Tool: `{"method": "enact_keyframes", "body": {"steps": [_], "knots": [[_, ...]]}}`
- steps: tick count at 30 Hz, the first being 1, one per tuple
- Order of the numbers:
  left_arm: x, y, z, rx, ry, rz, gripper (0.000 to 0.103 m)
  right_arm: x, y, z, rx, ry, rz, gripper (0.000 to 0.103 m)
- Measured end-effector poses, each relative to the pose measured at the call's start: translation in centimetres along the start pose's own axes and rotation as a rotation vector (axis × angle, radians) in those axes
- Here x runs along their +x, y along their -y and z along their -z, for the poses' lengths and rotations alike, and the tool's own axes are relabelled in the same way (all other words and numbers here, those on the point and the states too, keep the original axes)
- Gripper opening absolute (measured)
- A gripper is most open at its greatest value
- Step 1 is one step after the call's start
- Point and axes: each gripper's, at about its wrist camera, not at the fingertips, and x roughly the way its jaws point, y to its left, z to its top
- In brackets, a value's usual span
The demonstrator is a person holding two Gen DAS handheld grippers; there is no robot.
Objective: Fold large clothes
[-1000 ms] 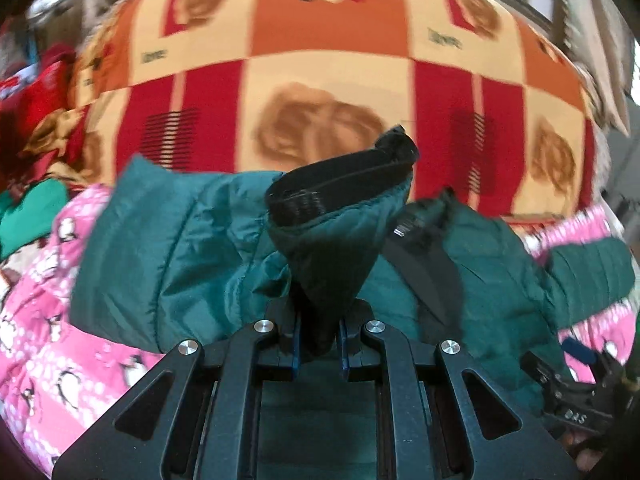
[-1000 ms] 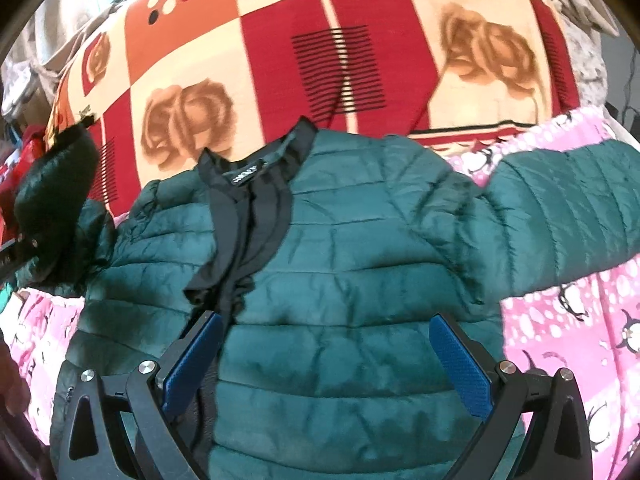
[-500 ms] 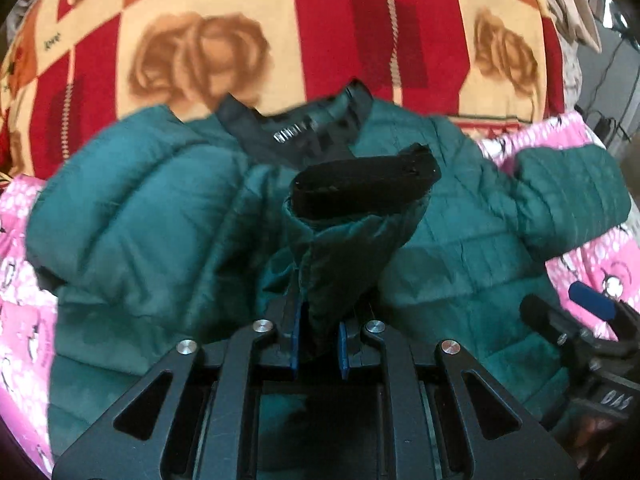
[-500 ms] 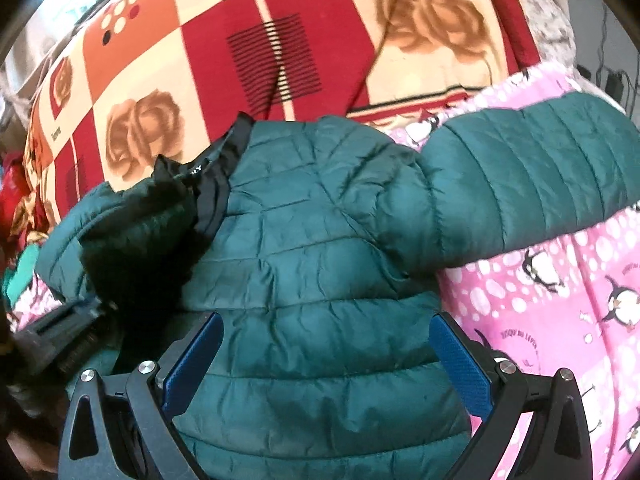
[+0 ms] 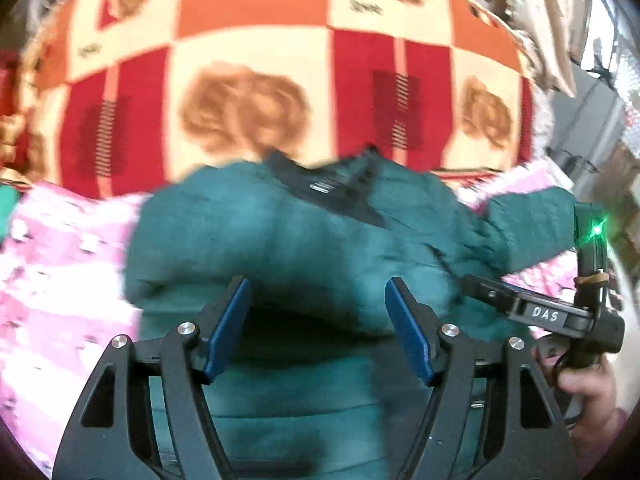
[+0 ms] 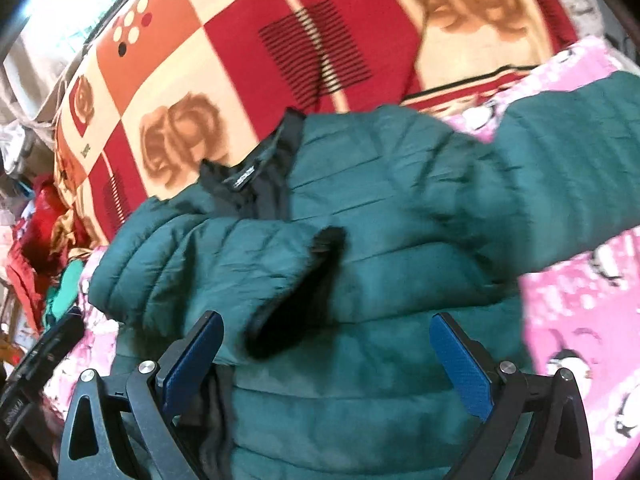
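Left sleeve laid across the jacket; right sleeve not yet folded.

Green jacket (image 6: pixel 384 208) lies on pink sheet (image 6: pixel 580 320). Left gripper (image 5: pixel 318 326) has just been opening, nothing btwn jaws; right gripper (image 6: pixel 328 364) wide, empty. Risk: puffy folded sleeve (image 6: pixel 224 256) may spring back. View blurred, so cuff position approx. Right sleeve (image 6: pixel 568 168) has clear sheet around it; blanket (image 6: pixel 240 64) beyond collar.

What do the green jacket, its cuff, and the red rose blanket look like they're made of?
Green jacket: thin synthetic shell, probably nylon or polyester, slight sheen, stitched into puffy quilted channels, so likely padded.
Cuff: black band, matte, looks like knit or elastic; blurred.
Red rose blanket: soft printed fleece or plush by its fuzzy, matte look; uncertain.
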Motion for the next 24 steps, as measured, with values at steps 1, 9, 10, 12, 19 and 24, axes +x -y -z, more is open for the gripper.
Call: {"method": "enact_keyframes", "body": {"steps": [1, 9, 10, 12, 19, 24], "knots": [[-0.3, -0.9, 0.0, -0.005, 0.013, -0.028, 0.07, 0.8, -0.5, -0.2, 0.001, -0.018, -0.004, 0.103], [-0.2, -8.9, 0.2, -0.144, 0.024, -0.197, 0.07, 4.6, -3.0, -0.6, -0.086, -0.054, -0.035, 0.022], [0.1, -9.6, 0.2, -0.164, 0.021, -0.204, 0.07, 3.9, -3.2, -1.0, -0.12, -0.016, -0.012, 0.022], [0.7, -10.7, 0.4, -0.192, 0.021, -0.22, 0.07, 2.5, -3.4, -1.9, -0.168, 0.056, 0.041, 0.021], [4.7, -11.2, 0.6, -0.233, -0.045, -0.227, 0.07, 2.5, -0.7, -6.5, -0.209, 0.177, 0.274, 0.019], [6.8, -10.1, 0.6, -0.21, -0.082, -0.241, 0.07, 6.1, 2.6, -7.9, -0.125, 0.109, 0.296, 0.019]]}}
